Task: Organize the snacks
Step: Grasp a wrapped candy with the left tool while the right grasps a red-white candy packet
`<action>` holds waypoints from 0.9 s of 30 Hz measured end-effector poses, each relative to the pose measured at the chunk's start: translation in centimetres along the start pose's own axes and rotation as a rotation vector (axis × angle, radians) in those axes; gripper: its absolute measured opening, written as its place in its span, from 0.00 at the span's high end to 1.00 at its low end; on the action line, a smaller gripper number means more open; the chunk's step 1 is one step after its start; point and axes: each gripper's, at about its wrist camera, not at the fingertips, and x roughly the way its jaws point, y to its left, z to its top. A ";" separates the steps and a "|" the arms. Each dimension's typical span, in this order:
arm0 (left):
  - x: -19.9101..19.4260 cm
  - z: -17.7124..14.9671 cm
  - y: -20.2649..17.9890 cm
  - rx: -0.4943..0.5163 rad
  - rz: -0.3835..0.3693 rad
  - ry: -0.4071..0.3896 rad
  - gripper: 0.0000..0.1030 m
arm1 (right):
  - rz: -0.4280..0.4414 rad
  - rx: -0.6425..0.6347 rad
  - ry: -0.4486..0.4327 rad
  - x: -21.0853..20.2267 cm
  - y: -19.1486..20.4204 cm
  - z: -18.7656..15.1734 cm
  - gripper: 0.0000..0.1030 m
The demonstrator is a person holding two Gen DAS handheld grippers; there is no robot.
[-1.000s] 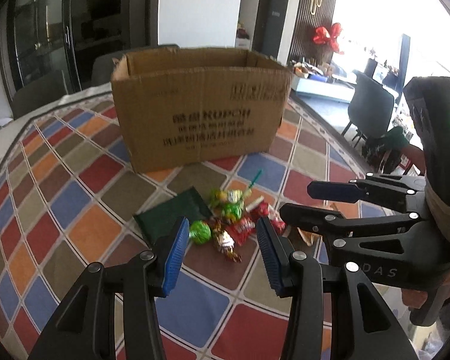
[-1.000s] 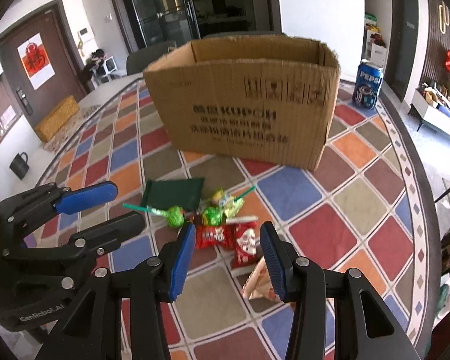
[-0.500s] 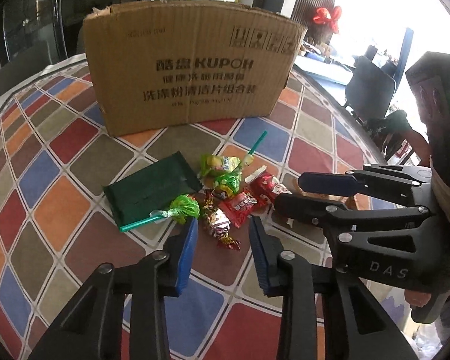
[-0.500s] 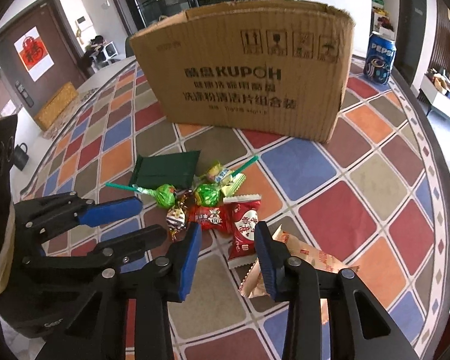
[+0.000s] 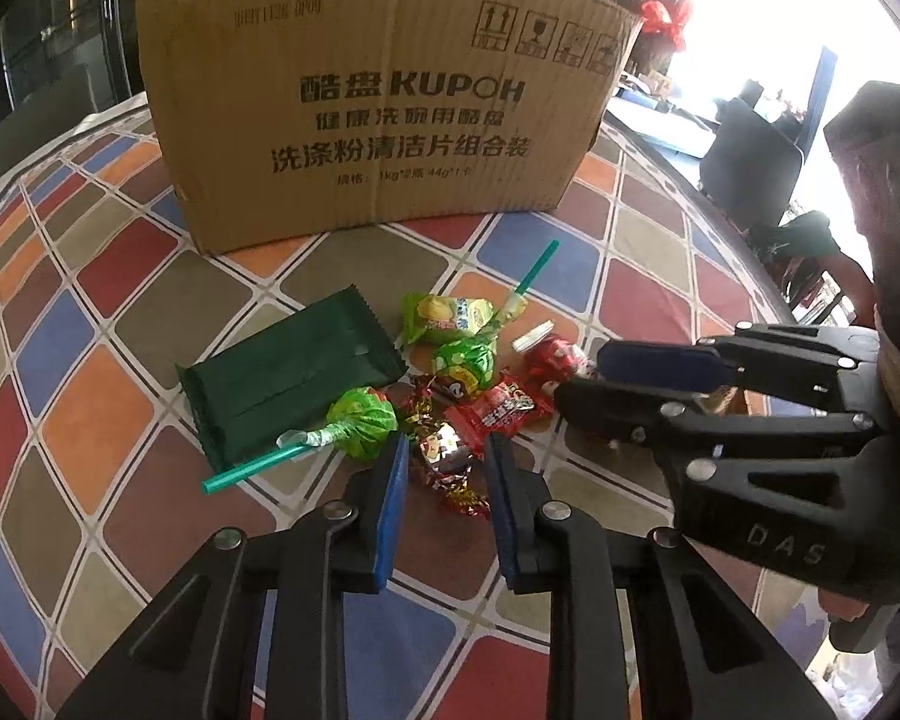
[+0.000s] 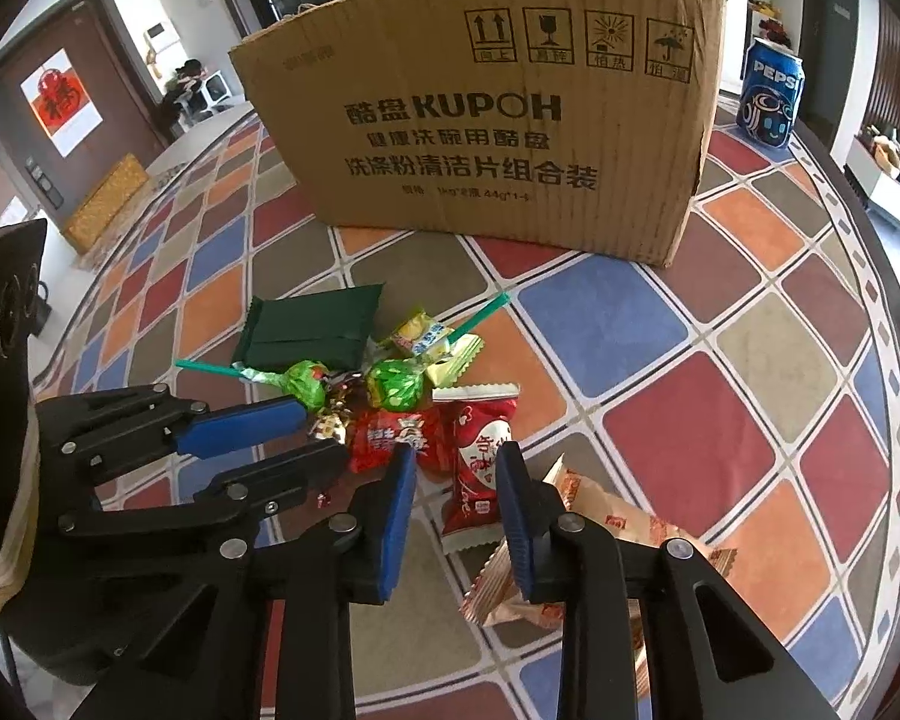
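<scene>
Right now we have both sets of jaws apart over the snack pile on the desk, before the box (image 5: 378, 114). Left gripper (image 5: 441, 468) straddles the foil candy (image 5: 444, 450); right gripper (image 6: 456, 474) straddles the red packet (image 6: 480, 450). Both look light and crinkly; we'd pinch mid-wrapper, not the slippery ends.

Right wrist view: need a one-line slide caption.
Open right gripper straddles a red snack packet in the candy pile before the cardboard box; open left gripper alongside.
</scene>
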 end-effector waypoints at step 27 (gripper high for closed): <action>-2.1 0.2 0.5 -0.059 -0.004 -0.067 0.77 | -0.004 0.081 -0.034 -0.7 -0.6 -0.5 0.78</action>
